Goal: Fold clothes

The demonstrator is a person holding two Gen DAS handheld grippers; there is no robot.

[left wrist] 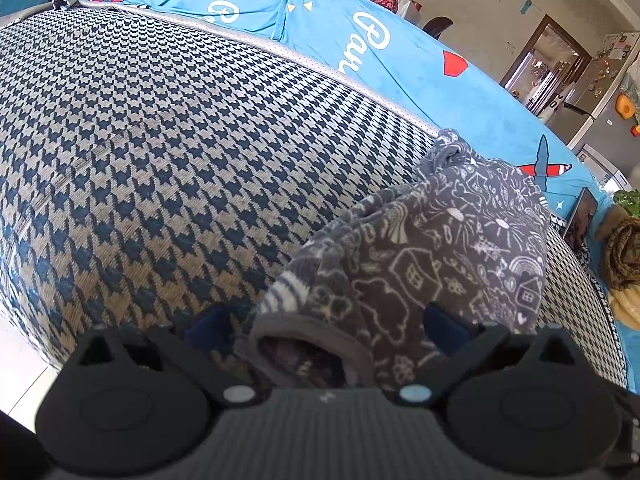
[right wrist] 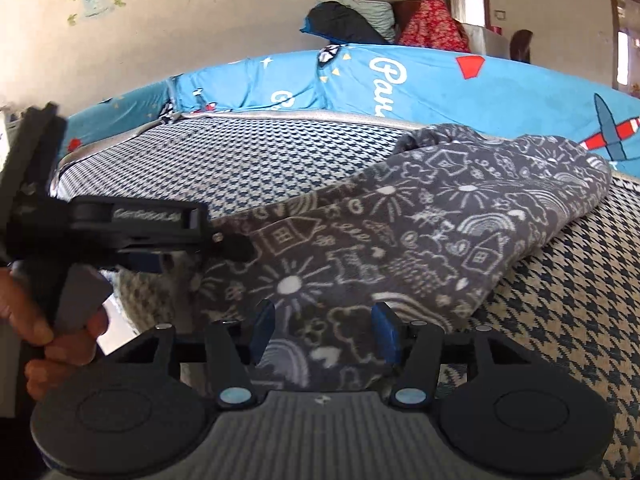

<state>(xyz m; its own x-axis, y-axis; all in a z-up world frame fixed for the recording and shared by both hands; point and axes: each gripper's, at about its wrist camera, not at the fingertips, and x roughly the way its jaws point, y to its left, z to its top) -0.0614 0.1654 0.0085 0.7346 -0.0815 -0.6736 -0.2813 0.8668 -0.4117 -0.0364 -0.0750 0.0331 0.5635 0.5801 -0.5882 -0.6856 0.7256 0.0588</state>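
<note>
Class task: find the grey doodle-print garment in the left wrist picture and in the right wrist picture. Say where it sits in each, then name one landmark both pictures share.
Left wrist: the garment fills the lower right, running down between the left gripper fingers.
Right wrist: it spreads across the centre and right, reaching between the right gripper fingers.
Shared landmark: the blue cover with white script lettering, behind the houndstooth mat.

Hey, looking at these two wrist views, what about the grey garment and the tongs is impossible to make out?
- Left wrist view: whether the left tongs pinch the grey garment; folds cover the blue pads.
- Right wrist view: the garment's near edge, hidden behind the right tongs.
- Right wrist view: the left tongs' tips, blurred and dark against the cloth.
- Both views: the garment's type; it lies bunched.
</note>
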